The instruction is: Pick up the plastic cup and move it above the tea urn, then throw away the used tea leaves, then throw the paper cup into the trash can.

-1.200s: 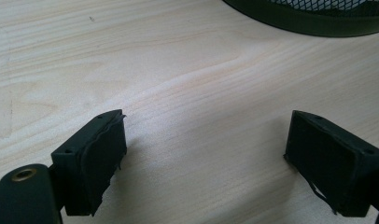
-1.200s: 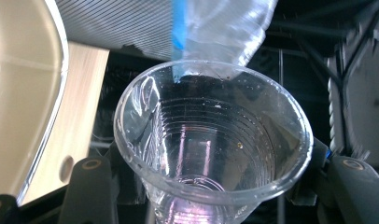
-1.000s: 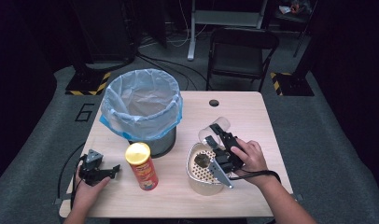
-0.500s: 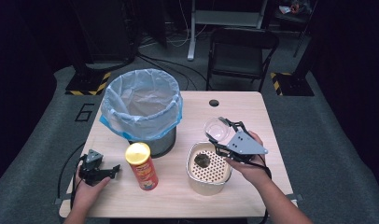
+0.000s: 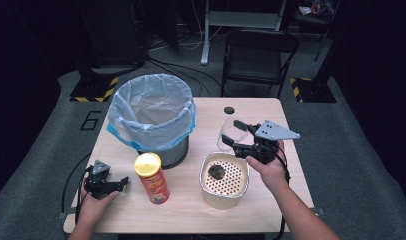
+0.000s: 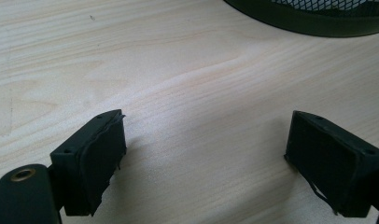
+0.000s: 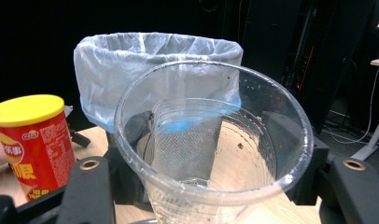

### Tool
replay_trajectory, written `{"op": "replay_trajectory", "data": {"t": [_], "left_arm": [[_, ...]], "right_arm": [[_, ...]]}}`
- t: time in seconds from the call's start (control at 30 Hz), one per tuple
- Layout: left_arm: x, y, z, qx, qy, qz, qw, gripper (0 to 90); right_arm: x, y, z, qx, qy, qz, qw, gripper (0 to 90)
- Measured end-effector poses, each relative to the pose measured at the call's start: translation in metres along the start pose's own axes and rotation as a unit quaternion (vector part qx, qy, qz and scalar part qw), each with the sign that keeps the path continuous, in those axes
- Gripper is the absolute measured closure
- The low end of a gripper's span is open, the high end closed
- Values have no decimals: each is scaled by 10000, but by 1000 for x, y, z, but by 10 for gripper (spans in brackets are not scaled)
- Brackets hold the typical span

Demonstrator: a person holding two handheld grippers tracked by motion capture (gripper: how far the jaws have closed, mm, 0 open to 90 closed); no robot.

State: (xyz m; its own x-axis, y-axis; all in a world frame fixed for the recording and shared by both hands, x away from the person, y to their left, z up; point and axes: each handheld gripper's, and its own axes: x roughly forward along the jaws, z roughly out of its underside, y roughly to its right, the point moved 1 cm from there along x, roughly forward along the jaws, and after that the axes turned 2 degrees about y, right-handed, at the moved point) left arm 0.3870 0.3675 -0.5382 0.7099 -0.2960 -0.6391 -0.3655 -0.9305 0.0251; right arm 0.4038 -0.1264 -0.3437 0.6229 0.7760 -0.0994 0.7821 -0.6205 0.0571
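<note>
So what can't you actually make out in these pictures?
- Dark lump in the metal strainer, high view: too small to identify.
- Clear cup base, right gripper view: cut off by the bottom edge.
- Bin contents, high view: the blue liner's folds hide its bottom.
- Red can label, right gripper view: print too small to read.

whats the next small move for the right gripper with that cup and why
Probably carry the clear cup left toward the lined bin. The right gripper holds it upright above the table, beside the perforated container that has a dark lump in it, and the cup looks emptied.
</note>
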Motion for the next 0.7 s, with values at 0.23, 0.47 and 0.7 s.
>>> {"op": "replay_trajectory", "data": {"t": [0.23, 0.47, 0.7], "left_arm": [[-3, 2, 1, -37, -89, -66, 9999, 119], [-2, 2, 1, 61, -52, -37, 10000, 114], [-2, 4, 2, 57, -14, 13, 10000, 113]], "right_arm": [[7, 1, -17, 154, -139, -5, 9998, 355], [15, 3, -32, 127, -156, -24, 9998, 353], [25, 4, -51, 108, -242, -15, 9996, 338]]}}
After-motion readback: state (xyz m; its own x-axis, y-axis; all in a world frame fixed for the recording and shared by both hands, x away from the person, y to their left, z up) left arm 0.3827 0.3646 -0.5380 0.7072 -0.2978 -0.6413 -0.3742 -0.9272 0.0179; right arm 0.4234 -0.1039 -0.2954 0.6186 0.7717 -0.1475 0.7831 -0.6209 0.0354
